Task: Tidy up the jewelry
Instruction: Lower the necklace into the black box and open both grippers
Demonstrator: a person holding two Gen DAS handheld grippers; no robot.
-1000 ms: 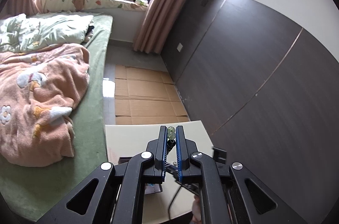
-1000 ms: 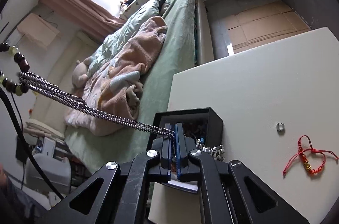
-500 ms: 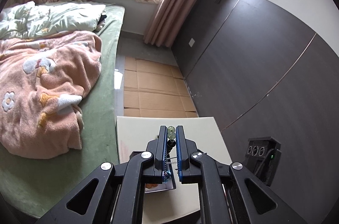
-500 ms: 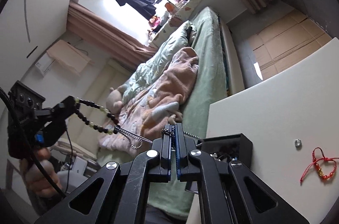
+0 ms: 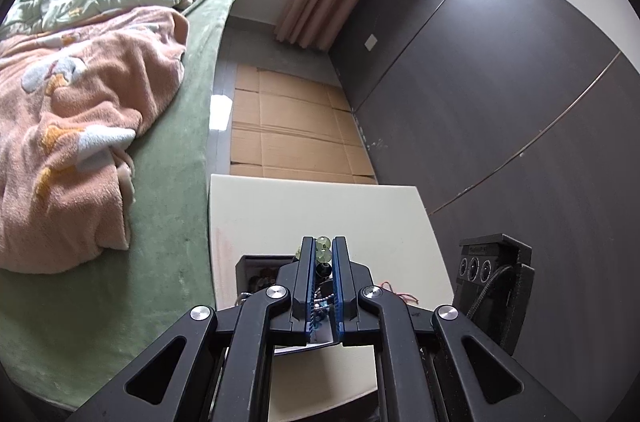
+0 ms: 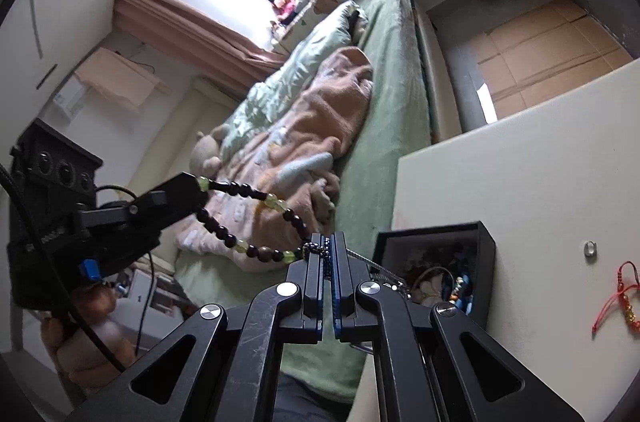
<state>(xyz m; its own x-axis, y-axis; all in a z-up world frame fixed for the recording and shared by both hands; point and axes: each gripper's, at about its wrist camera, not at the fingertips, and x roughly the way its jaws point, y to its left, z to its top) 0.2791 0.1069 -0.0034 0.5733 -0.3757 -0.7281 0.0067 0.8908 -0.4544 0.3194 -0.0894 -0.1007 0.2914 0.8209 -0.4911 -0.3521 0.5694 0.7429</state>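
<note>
The right gripper (image 6: pixel 328 262) is clamped on a steel chain (image 6: pixel 376 268) that trails into the black box (image 6: pixel 486 262). Left of the box, the left gripper (image 5: pixel 324 254) pinches a bead bracelet (image 6: pixel 248 218) snagged on that chain. This looks like untangling; next, ease them apart. The box holds mixed jewelry; beyond it on the table (image 6: pixel 520 182) lie a ring (image 6: pixel 589 248) and red cord (image 6: pixel 624 302).

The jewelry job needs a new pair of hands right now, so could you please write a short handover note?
Left gripper: shut on the bead bracelet, held in the air beside the table.
Right gripper: shut on the silver chain, which trails into the black box.
Chain and beads meet at the right gripper; tangled or not, I cannot tell.
On the table: red cord bracelet and small ring, not boxed.
Left: box all four.
</note>
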